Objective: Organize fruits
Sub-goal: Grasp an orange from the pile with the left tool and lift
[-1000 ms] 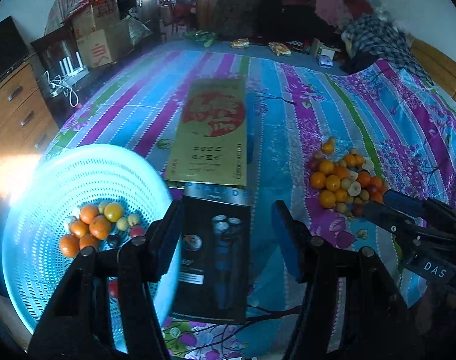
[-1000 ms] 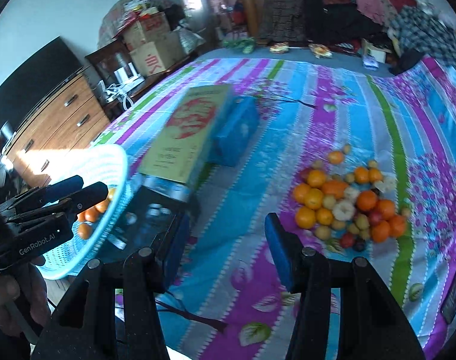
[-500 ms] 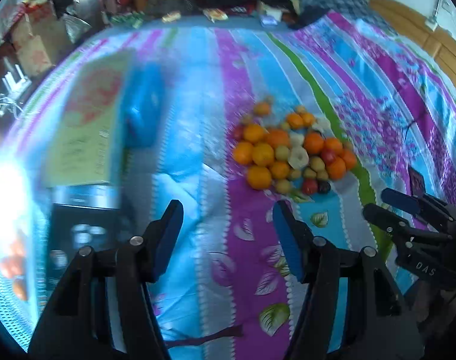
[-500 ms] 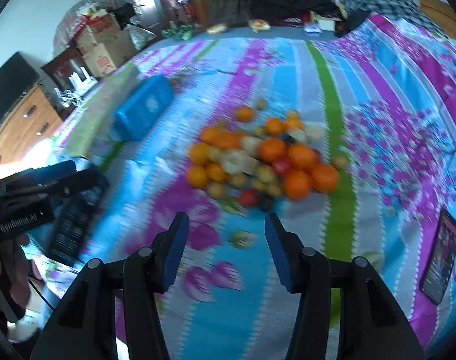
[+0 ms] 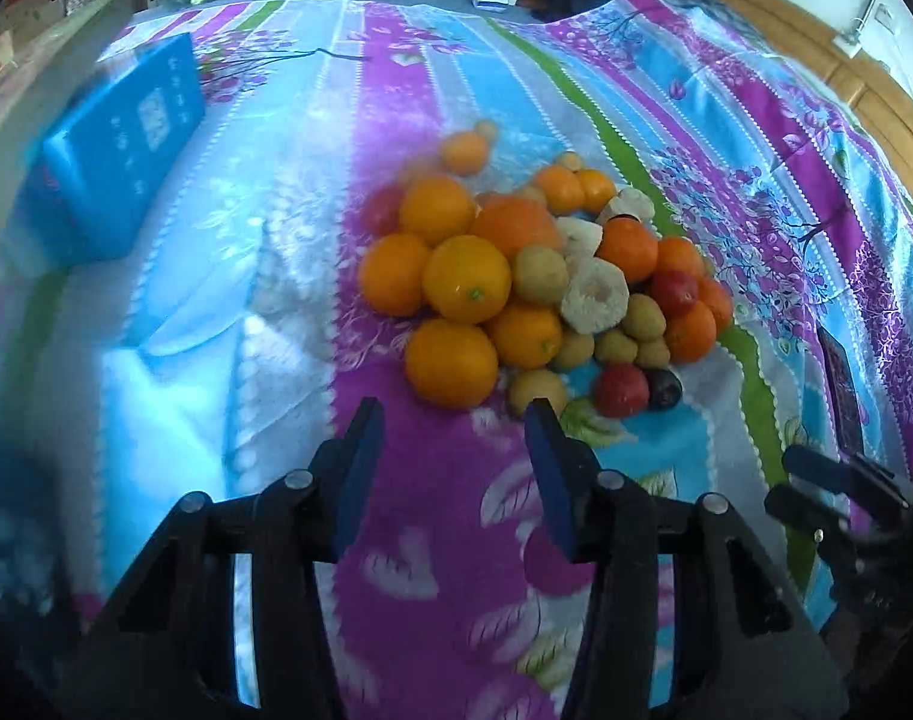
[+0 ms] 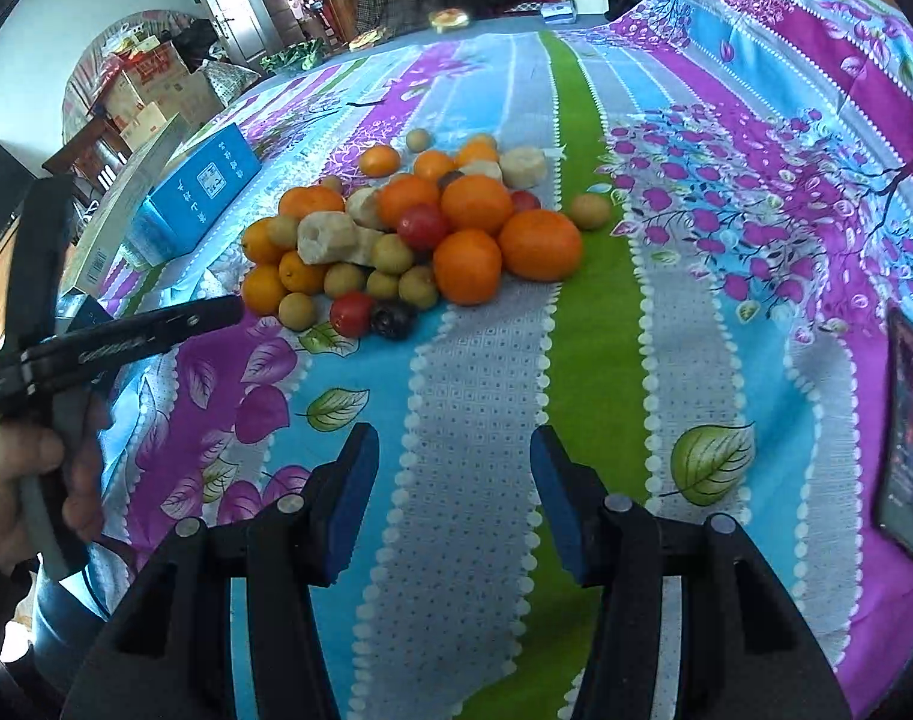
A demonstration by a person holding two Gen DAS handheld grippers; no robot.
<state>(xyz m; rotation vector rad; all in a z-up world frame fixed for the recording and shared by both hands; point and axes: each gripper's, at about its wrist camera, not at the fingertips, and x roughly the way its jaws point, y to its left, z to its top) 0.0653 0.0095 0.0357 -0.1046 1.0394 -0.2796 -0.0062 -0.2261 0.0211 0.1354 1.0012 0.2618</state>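
Note:
A pile of fruit lies on the striped, flowered bedspread: several oranges, small green-yellow fruits, pale knobbly pieces, red ones and a dark one. My left gripper hovers just short of the nearest orange. Its jaws are closing with nothing between them. In the right wrist view the same pile lies ahead and to the left. My right gripper stands open and empty over bare cloth, well short of the fruit. The right gripper also shows at the left wrist view's right edge.
A blue box lies left of the pile, next to a long flat box. A dark phone rests on the cover at the right. Clothes and cardboard boxes crowd the far end of the room. A hand holds the left gripper's handle.
Both grippers have swung from the basket and boxes over to the fruit pile and dropped closer to the bed. The left jaws stand narrower than before. The basket has left view.

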